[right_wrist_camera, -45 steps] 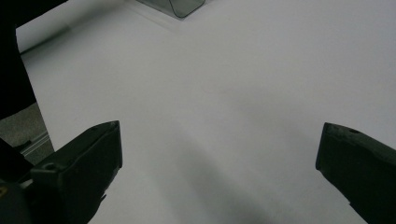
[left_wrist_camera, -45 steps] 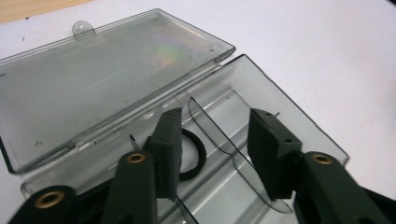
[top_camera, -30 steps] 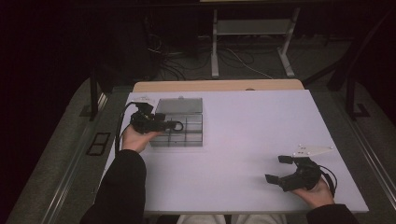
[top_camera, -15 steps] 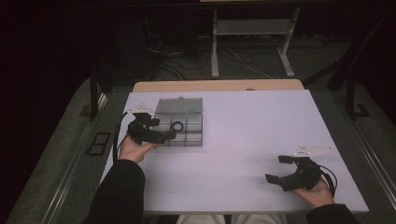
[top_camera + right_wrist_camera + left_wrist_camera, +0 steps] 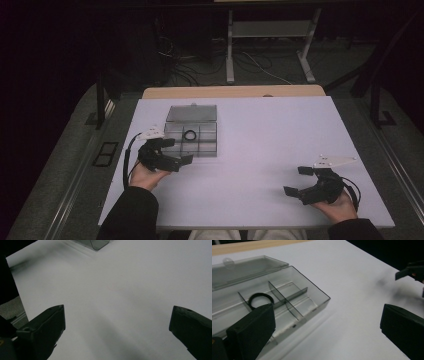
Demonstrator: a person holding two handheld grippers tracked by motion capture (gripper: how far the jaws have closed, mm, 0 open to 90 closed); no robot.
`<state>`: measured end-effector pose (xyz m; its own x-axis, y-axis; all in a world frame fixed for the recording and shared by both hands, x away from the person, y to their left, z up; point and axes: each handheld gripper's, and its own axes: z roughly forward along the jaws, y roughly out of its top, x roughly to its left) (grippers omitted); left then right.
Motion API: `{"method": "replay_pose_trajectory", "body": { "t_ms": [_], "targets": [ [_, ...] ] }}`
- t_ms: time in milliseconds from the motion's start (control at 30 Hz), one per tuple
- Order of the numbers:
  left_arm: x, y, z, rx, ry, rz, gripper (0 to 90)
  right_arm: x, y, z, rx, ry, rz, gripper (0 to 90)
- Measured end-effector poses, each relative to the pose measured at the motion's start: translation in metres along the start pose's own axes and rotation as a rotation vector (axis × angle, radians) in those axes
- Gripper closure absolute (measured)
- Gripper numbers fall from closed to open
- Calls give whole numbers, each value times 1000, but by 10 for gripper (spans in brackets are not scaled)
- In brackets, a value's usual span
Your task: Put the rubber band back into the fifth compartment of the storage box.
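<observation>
**Inside the open box, the ring lies free**

Inside the clear compartment box [image 5: 191, 137], near the counter's [image 5: 260, 130] far left, our black ring [image 5: 190, 135] lies flat in a middle cell, leaning against a divider in the left tool view [image 5: 260, 299]. Nothing touches it.

Our left tool [image 5: 172, 151] was over the box a second ago; it now sits just off the box's near left corner, pulled toward us. Its jaws have just been opening and stand as wide as they go, with nothing between them. We read that as the ring dropped off and the placing step done, with the lid [image 5: 192, 113] folded back and not yet closed.

Our right tool [image 5: 298, 181] rests well apart at the near right of the counter, where it was a second ago, jaws spread wide over bare surface and holding nothing. A grey floor surrounds the counter.
</observation>
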<state>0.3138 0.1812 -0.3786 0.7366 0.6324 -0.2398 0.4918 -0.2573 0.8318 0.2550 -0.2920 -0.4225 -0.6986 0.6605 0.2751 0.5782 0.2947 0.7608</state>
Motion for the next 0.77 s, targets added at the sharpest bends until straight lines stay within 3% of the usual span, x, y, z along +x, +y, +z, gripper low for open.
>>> {"method": "replay_pose_trajectory", "body": {
  "t_ms": [433, 767],
  "targets": [
    [-20, -21, -2, -29, -40, 11, 0, 0, 0, -1, -4, -4, 3, 1],
    [-34, -31, 4, 3, -73, 45, 0, 0, 0, -1, -11, -2, 5, 1]
  ]
}}
